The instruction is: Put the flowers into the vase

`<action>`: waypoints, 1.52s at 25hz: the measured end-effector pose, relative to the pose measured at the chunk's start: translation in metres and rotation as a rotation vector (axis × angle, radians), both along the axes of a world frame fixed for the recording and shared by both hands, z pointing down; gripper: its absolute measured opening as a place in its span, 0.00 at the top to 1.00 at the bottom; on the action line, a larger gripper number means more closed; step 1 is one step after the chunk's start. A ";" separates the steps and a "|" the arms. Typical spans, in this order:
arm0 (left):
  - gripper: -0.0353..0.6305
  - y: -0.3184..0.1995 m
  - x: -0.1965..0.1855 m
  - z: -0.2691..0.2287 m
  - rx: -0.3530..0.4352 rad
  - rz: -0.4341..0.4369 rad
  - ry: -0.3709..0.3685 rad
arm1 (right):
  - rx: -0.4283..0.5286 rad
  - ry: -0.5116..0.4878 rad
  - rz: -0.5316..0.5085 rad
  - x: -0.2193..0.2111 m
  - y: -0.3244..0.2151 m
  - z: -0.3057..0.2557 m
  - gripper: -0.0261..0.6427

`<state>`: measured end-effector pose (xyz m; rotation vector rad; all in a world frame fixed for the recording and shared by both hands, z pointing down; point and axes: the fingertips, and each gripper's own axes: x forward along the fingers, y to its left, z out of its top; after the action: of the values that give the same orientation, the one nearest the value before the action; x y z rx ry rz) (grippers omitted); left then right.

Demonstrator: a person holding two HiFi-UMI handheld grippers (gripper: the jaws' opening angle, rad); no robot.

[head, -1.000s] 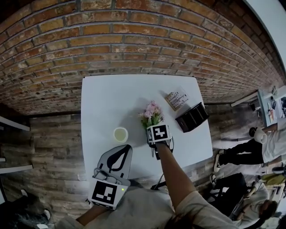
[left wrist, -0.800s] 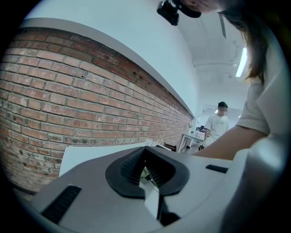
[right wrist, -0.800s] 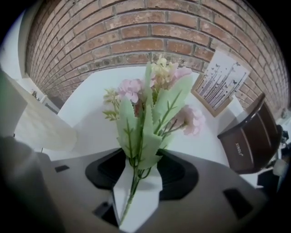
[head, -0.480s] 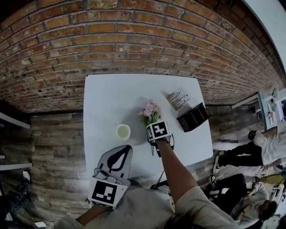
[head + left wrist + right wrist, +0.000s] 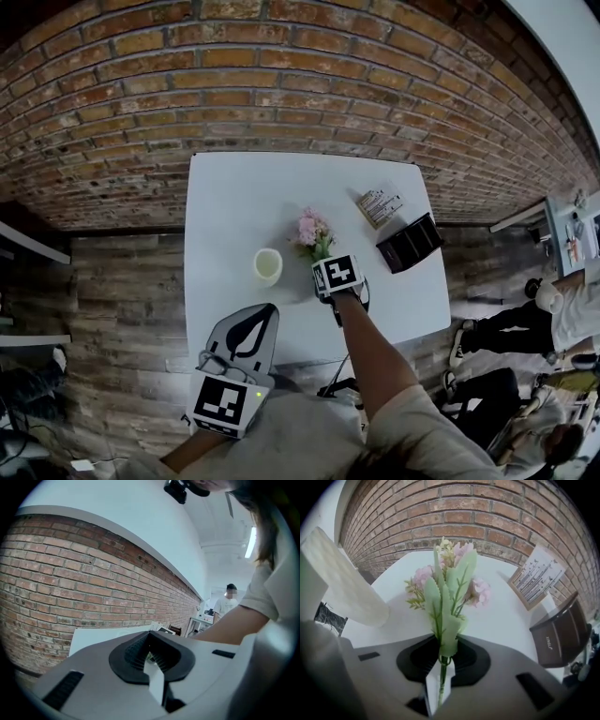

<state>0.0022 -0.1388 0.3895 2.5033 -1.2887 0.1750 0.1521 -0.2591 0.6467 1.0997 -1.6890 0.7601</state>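
Observation:
A small bunch of pink flowers [image 5: 314, 230] with green leaves lies on the white table [image 5: 234, 197], stems toward me. My right gripper [image 5: 324, 256] points steeply down at the stem end. Its jaws are closing, and in the right gripper view the flowers [image 5: 450, 583] rise from between the jaws of the right gripper [image 5: 443, 657], pinched at stem and leaf. A cream vase [image 5: 268, 266] stands upright just left of it, and the vase [image 5: 342, 588] shows at the left there too. My left gripper [image 5: 265, 310] hovers low at the near table edge, shut and empty [image 5: 151, 654].
A printed card on a stand [image 5: 380, 206] and a black box [image 5: 409, 242] sit right of the flowers, the card [image 5: 536, 576] and box [image 5: 562, 630] also in the right gripper view. A brick wall [image 5: 300, 84] backs the table. People [image 5: 525, 323] stand off to the right.
The right gripper has stayed at the flower stems and rolled slightly. The flowers and vase have not moved on the table. The left gripper has edged along a little.

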 end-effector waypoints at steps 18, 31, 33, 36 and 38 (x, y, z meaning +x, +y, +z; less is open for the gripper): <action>0.94 0.034 -0.001 -0.013 0.031 0.007 0.008 | 0.395 -0.264 0.106 -0.003 -0.013 -0.105 0.88; 0.94 0.048 -0.009 -0.019 0.058 -0.010 0.008 | 0.604 -0.482 0.042 -0.029 -0.004 -0.170 0.88; 0.94 0.049 -0.010 -0.020 0.062 -0.012 0.007 | 0.625 -0.492 0.027 -0.035 -0.001 -0.179 0.88; 0.94 0.051 -0.010 -0.021 0.064 -0.013 0.007 | 0.656 -0.506 0.005 -0.043 0.002 -0.193 0.88; 0.94 0.052 -0.010 -0.022 0.068 -0.015 0.007 | 0.677 -0.517 -0.010 -0.048 0.005 -0.202 0.88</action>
<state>-0.0078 -0.0863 0.3679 2.5479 -1.3311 0.1209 0.1040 -0.2542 0.4444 1.4199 -2.5006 0.4888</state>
